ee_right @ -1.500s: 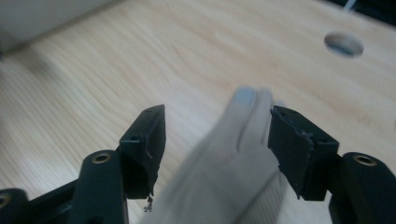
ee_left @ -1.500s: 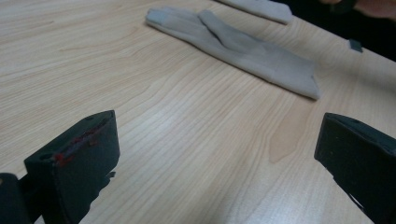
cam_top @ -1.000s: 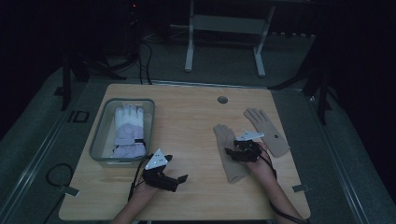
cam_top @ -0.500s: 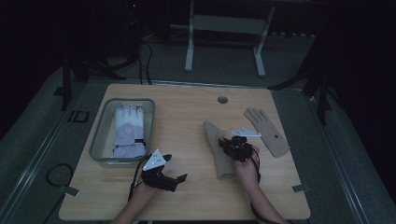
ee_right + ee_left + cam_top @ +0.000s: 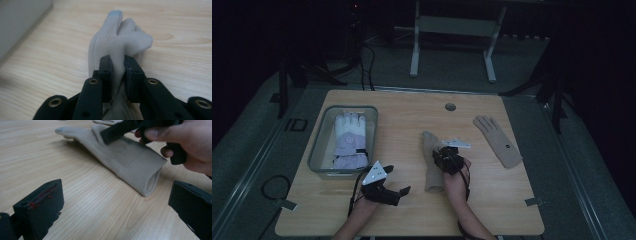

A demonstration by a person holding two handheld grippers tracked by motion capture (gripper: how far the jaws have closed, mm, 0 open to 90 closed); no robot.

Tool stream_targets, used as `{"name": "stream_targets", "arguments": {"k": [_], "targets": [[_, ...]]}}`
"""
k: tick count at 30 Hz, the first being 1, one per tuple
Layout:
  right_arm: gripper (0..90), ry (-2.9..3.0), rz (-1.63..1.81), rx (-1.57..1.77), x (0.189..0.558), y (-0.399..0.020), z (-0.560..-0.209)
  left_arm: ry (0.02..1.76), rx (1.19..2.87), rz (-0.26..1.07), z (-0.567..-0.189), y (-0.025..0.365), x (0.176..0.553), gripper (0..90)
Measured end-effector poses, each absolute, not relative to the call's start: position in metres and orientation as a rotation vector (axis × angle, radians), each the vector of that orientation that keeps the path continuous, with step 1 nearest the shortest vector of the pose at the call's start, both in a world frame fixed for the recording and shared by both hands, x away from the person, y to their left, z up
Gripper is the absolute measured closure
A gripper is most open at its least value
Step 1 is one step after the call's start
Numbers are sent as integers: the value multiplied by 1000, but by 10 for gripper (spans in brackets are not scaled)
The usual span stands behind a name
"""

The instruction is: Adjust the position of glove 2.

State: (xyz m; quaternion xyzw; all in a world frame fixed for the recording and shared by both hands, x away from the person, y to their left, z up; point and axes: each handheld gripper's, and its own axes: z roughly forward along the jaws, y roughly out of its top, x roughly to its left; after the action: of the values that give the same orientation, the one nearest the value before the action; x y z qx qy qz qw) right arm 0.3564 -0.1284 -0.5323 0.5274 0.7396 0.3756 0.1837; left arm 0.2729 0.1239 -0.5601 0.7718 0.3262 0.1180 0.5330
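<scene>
Gripper status: the right gripper has its jaws closed on a pinched fold of the tan glove, which lies near the middle of the table. In the right gripper view the fabric bunches up between the two jaws, with the glove's fingers pointing away. The left gripper rests near the front edge with its jaws wide apart and nothing between them; its own view looks along the wood toward the glove's open cuff.

Step in hand, as a judgement: transfer of the gripped glove, probably toward the clear bin at the left, which already contains a white-and-lilac glove. A second tan glove lies well apart at the right.

Next move calls for a lift high enough to clear the bin wall.

Clearances: the path from glove to bin crosses bare wood. The left gripper sits just in front of the bin and beside that path. The bin stands close to the table's left edge.
</scene>
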Motion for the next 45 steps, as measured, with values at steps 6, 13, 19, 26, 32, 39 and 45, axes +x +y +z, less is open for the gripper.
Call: {"name": "stream_targets", "arguments": {"k": [6, 13, 19, 26, 32, 39, 45], "targets": [[565, 2156, 986, 1450, 359, -123, -553, 760, 1859, 272, -561, 121, 272, 2], [488, 2190, 1024, 1365, 355, -124, -548, 765, 1851, 279, -561, 122, 271, 2], [483, 2206, 1048, 1311, 352, -141, -535, 753, 1865, 279, -563, 120, 269, 2], [460, 2203, 1014, 1324, 365, -174, -524, 761, 1865, 279, -563, 121, 269, 2], [456, 2198, 1003, 1336, 378, -216, -518, 762, 1859, 277, -563, 122, 269, 2], [440, 2177, 977, 1373, 390, -258, -516, 760, 1863, 275, -563, 121, 269, 2], [461, 2146, 954, 1403, 401, -293, -514, 761, 1859, 270, -563, 122, 269, 2]]}}
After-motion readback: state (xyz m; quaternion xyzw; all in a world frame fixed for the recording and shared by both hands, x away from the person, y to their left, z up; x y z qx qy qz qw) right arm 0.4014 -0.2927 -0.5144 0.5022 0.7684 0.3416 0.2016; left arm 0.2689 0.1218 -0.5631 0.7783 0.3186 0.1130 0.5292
